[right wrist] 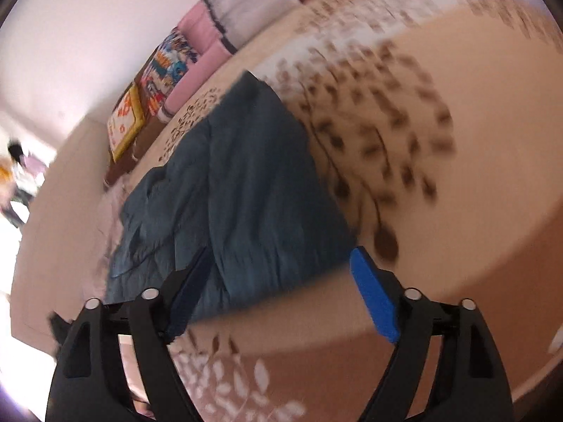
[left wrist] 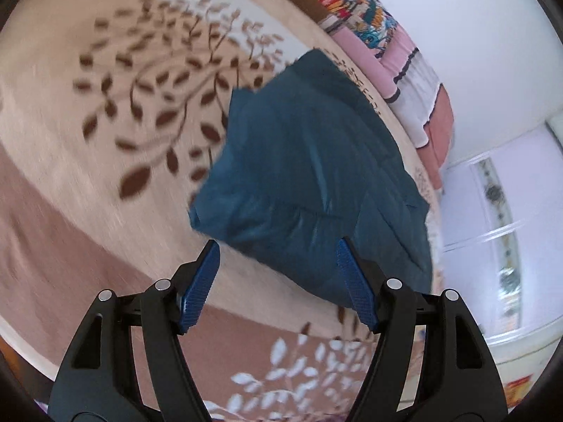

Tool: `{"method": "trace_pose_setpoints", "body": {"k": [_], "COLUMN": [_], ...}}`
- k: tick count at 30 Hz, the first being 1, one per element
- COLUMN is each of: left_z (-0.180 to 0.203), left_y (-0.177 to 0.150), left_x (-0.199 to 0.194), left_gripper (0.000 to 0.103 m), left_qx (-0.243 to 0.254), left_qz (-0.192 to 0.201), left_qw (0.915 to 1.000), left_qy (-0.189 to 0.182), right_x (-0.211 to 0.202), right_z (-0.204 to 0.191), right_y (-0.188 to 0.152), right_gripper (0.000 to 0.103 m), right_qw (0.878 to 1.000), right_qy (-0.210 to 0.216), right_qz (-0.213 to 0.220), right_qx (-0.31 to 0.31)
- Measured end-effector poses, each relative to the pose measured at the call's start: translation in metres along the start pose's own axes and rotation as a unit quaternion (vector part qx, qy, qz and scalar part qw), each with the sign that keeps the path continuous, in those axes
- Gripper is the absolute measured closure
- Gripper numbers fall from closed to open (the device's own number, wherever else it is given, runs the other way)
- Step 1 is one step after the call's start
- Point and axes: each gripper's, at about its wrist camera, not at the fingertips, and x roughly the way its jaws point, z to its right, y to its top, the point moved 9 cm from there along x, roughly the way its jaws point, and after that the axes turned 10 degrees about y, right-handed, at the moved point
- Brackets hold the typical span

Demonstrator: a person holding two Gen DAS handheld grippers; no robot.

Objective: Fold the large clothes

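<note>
A teal garment (left wrist: 309,176) is lying partly folded on a leaf-patterned bedspread (left wrist: 88,140), its near edge bunching between the two claws. The left gripper (left wrist: 278,281) and right gripper (right wrist: 281,288) are both hanging over it with jaws apart, holding nothing. A grab now risks pinching the bedspread along with the cloth, or dragging the fold askew. Stacked bedding (left wrist: 411,81) is lining the wall behind, clear of the work.

A leaf-patterned bedspread (left wrist: 105,133) and folded bedding stack (left wrist: 415,81) beside a white wall (left wrist: 475,35).
</note>
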Motion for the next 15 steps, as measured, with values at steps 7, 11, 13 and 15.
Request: {"method": "trace_pose_setpoints", "body": {"k": [7, 11, 13, 15], "left_z": [0.013, 0.006, 0.005, 0.005], "left_y": [-0.005, -0.002, 0.0, 0.004], "left_x": [0.027, 0.043, 0.049, 0.053], "left_gripper": [0.033, 0.03, 0.028, 0.026], "left_qx": [-0.03, -0.049, -0.06, -0.073], "left_qz": [-0.02, -0.022, -0.024, -0.024], "left_qw": [0.9993, 0.9986, 0.9978, 0.9969], "left_qy": [-0.015, -0.005, -0.01, -0.019], "right_x": [0.029, 0.049, 0.057, 0.064], "right_z": [-0.003, -0.006, -0.003, 0.0], "right_y": [-0.032, -0.027, -0.021, -0.015], "right_gripper": [0.019, 0.018, 0.018, 0.018], "right_qw": [0.997, 0.996, 0.996, 0.994], "right_qy": [0.042, 0.049, 0.05, 0.053], "right_qz": [-0.035, -0.036, -0.032, -0.024], "right_qx": [0.047, 0.063, 0.072, 0.089]}}
